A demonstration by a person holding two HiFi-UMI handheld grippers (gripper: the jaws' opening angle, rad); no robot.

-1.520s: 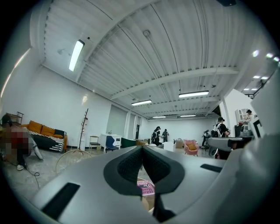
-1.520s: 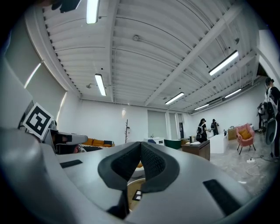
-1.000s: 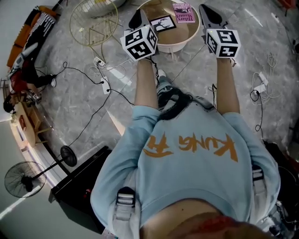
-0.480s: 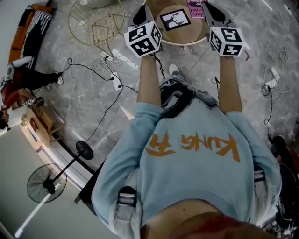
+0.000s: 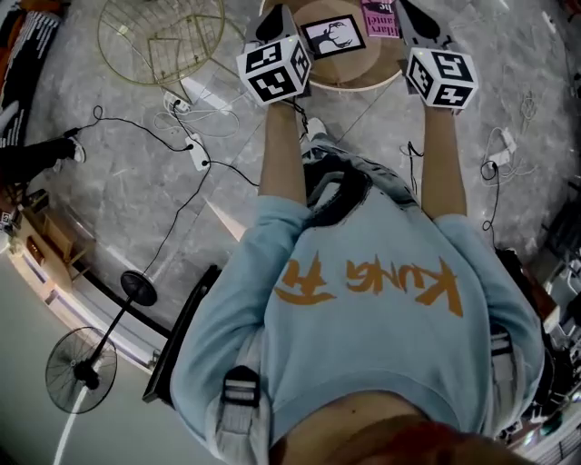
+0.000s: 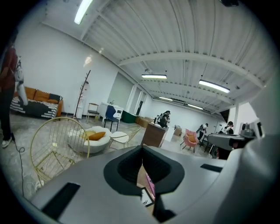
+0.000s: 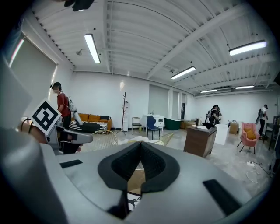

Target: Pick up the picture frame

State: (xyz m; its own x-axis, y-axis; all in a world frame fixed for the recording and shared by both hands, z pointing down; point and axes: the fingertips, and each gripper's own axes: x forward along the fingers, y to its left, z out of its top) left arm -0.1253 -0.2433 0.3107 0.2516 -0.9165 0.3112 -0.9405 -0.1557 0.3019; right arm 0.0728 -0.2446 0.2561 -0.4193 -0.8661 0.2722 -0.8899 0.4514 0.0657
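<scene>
Wooden table (image 5: 363,77) at 12 o'clock is topped by picture frame (image 5: 332,36); left gripper (image 5: 270,24) at 11 and right gripper (image 5: 415,22) at 1 are pressed together, nothing pinched

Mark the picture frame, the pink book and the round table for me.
picture frame (image 5: 333,36), head view, middle of its black-and-white picture.
pink book (image 5: 379,18), head view, middle of its cover.
round table (image 5: 349,71), head view, bare wooden top near its edge.

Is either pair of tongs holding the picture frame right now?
No, the picture frame lies flat on the round table while the left tongs and right tongs are shut on nothing.
</scene>
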